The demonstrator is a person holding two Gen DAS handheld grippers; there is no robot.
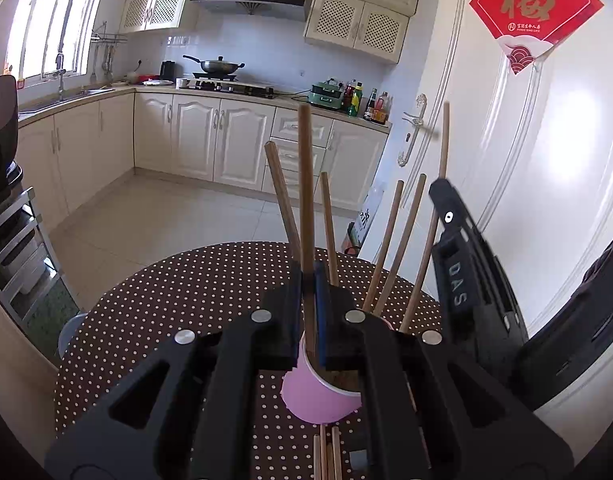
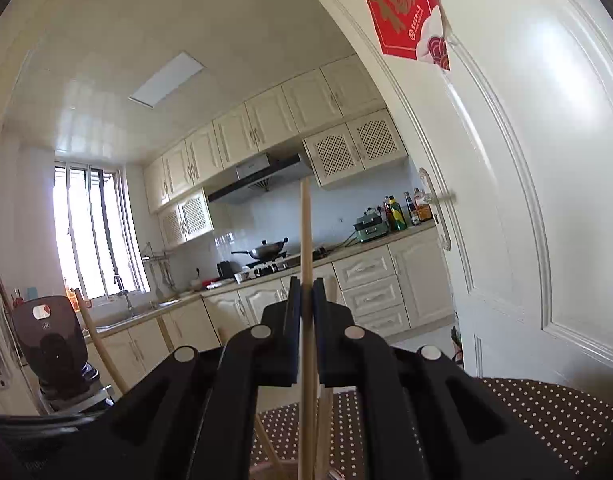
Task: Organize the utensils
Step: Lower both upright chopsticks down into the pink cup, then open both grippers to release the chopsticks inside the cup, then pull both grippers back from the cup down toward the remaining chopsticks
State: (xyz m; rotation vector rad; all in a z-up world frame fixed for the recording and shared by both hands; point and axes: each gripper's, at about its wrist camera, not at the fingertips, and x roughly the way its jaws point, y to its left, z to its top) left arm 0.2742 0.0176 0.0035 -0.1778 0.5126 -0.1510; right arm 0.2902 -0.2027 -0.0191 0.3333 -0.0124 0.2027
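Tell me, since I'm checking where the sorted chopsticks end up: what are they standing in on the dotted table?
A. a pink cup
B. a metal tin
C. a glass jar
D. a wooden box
A: in the left wrist view several chopsticks stand upright in a pink cup on the dotted table.

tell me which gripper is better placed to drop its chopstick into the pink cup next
Left. The left gripper holds its chopstick upright over the pink cup; the right gripper sits off to the side.

pink cup, brown wooden chopsticks, dark brown bench cloth with white polka dots, black tools.
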